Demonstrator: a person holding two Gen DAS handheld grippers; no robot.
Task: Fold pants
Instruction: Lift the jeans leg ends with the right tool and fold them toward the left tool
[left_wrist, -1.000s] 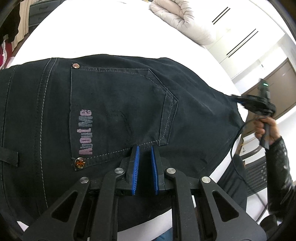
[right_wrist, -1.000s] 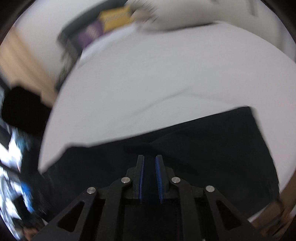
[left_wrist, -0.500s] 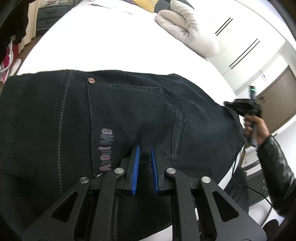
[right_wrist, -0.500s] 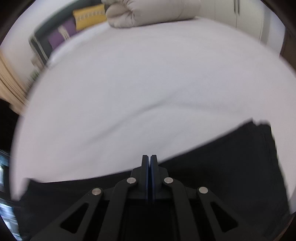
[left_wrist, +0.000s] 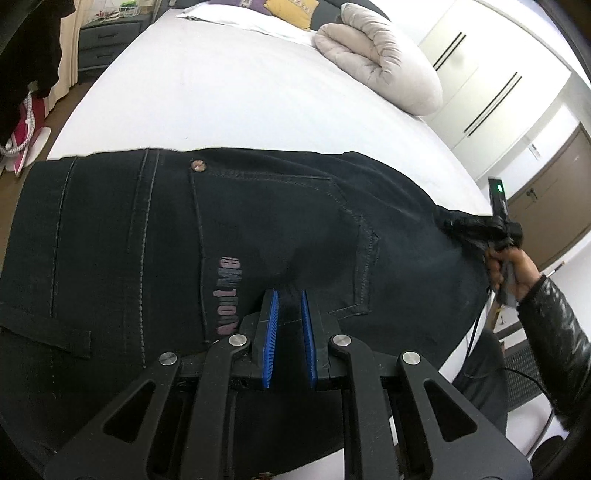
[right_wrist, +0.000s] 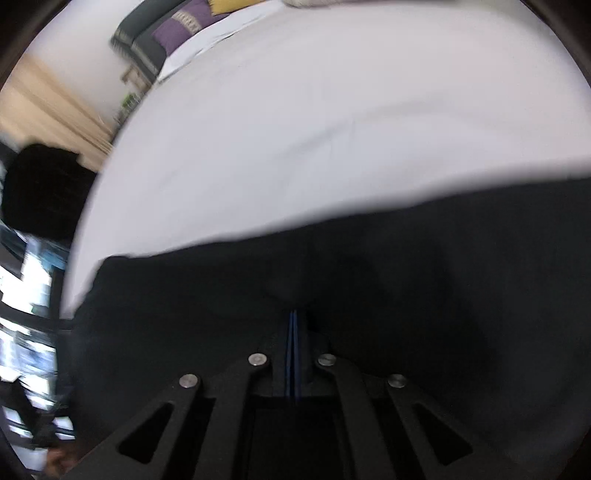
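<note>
Here, in the left wrist view, the dark pants (left_wrist: 258, 229) are spread across the near edge of the white bed (left_wrist: 236, 92), with the back pocket (left_wrist: 280, 240) turned up. The left gripper (left_wrist: 289, 295) is kept narrow, and a raised fold of the pants is pinched between its blue pads (left_wrist: 271, 332). Further right, the right gripper (left_wrist: 476, 225) is held by a hand (left_wrist: 506, 266) at the far end of the cloth. A rolled grey duvet (left_wrist: 384, 55) is seen at the back of the bed.

In the right wrist view, which is blurred, the right gripper (right_wrist: 293, 314) is seen with its pads pressed together. Its jaws have just been closing, and the tips are set against the pants (right_wrist: 406, 295). Whether cloth is caught between them cannot be told. The white bed (right_wrist: 295, 129) lies beyond.
</note>
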